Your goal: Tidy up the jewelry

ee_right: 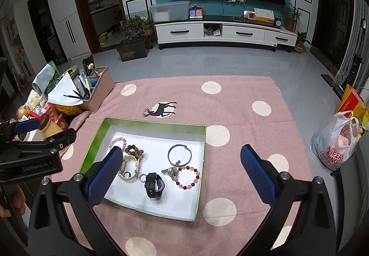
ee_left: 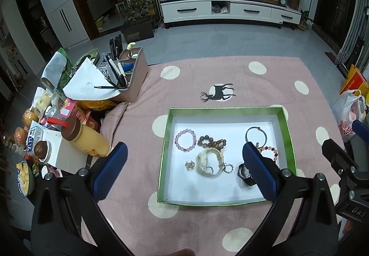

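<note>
A green-walled box [ee_left: 227,111] [ee_right: 154,125] with a white floor sits on the pink dotted cloth. In it lie a pink bead bracelet [ee_left: 185,140], a brown bead bracelet [ee_left: 211,141] [ee_right: 133,150], a cream watch [ee_left: 211,162] [ee_right: 129,168], a small gold piece [ee_left: 189,165], a small ring [ee_left: 229,168], a black watch [ee_right: 154,185] [ee_left: 244,171], a metal bangle [ee_right: 179,155] [ee_left: 256,135] and a red-pink bead bracelet [ee_right: 188,177]. My left gripper [ee_left: 184,173] is open above the box, empty. My right gripper [ee_right: 182,176] is open above the box's right side, empty.
A pink organiser [ee_left: 132,71] with pens, a yellow bottle [ee_left: 86,136], snacks and fruit crowd the cloth's left edge. A plastic bag [ee_right: 335,143] stands at the right. The other gripper shows in each view [ee_left: 346,163] [ee_right: 30,150].
</note>
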`<state>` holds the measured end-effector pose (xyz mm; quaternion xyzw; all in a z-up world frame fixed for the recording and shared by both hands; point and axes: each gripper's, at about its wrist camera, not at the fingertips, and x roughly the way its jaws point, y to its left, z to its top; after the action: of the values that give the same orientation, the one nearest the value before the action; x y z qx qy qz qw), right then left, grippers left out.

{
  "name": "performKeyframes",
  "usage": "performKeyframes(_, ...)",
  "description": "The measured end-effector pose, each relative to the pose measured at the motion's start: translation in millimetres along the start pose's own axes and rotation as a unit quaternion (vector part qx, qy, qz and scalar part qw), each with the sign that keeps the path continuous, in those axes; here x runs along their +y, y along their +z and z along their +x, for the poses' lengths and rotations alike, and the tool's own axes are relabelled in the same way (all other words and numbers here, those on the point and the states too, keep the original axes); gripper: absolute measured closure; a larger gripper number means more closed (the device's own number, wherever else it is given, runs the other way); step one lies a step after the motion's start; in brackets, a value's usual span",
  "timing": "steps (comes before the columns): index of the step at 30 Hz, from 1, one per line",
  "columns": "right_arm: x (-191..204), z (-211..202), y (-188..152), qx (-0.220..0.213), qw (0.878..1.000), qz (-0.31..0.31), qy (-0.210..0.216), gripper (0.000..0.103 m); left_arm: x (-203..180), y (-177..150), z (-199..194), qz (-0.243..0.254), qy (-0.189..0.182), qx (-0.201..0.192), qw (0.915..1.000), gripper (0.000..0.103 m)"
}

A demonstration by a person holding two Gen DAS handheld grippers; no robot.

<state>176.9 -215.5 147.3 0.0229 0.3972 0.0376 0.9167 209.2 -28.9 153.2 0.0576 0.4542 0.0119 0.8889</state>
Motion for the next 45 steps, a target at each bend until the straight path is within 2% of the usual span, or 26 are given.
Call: performKeyframes(45, 1.1, 16.9, -6.0, 0.012, 1.0, -0.001, -0.006, 0.001, -0.6, -5.3, 21.6, 0.006, 0.006, 0.014, 0.9999, 0.002)
